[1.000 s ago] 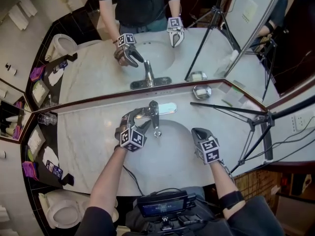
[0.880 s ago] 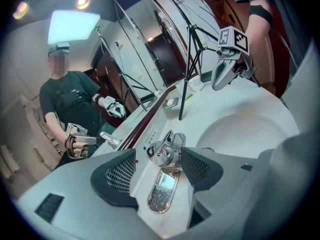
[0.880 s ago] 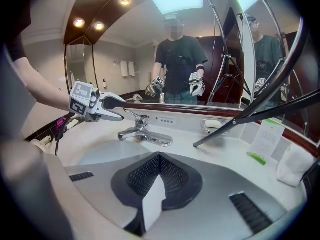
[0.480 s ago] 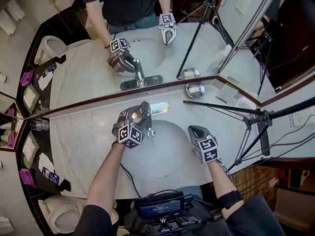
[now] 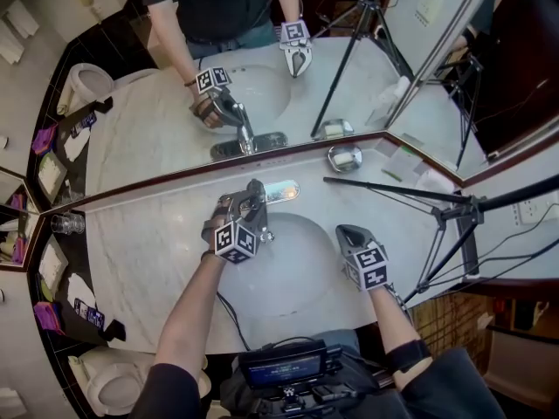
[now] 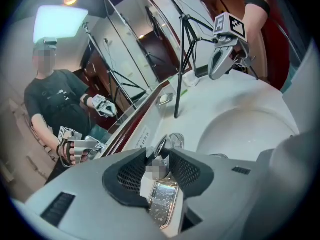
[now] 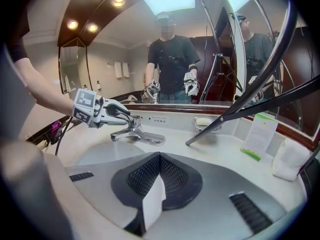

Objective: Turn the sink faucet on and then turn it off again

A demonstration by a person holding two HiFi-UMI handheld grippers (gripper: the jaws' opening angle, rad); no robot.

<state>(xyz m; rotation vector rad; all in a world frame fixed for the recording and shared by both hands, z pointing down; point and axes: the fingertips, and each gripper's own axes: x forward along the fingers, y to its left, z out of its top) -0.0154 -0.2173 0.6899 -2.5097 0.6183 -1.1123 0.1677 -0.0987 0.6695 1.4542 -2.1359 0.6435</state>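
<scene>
The sink faucet point(image 5: 258, 206), polished chrome with a short curved spout, stands at the middle of the back edge of the basin, just below the mirror.

Around it spreads the counter point(image 5: 148, 260), white marble with faint grey veins and a smooth, glossy face. The mirror point(image 5: 157, 120) rises straight from the counter's back edge behind a dark red-brown trim strip and reflects the whole scene. The basin point(image 5: 301, 273) is a smooth white oval sunk into the marble. A black tripod point(image 5: 410, 195) stands to the right, one thin straight leg reaching across the counter toward the mirror.

The left gripper point(image 5: 246, 202), grey plastic with a marker cube on its back, reaches over the faucet from the left. Its jaws have just been closing and now stand narrow, with the faucet's flat chrome lever point(image 6: 162, 204) running between the black ribbed pads point(image 6: 134, 174). The pads seem to press its sides, though I can't quite make out the contact itself.

The right gripper point(image 5: 348, 232) hovers over the basin's right rim, well apart from the faucet, its jaws pressed together with nothing between them; in the right gripper view point(image 7: 159, 160) the ribbed pads meet in one seam.

A small oval chrome soap dish point(image 5: 345, 158) sits by the mirror, right of the faucet.
</scene>
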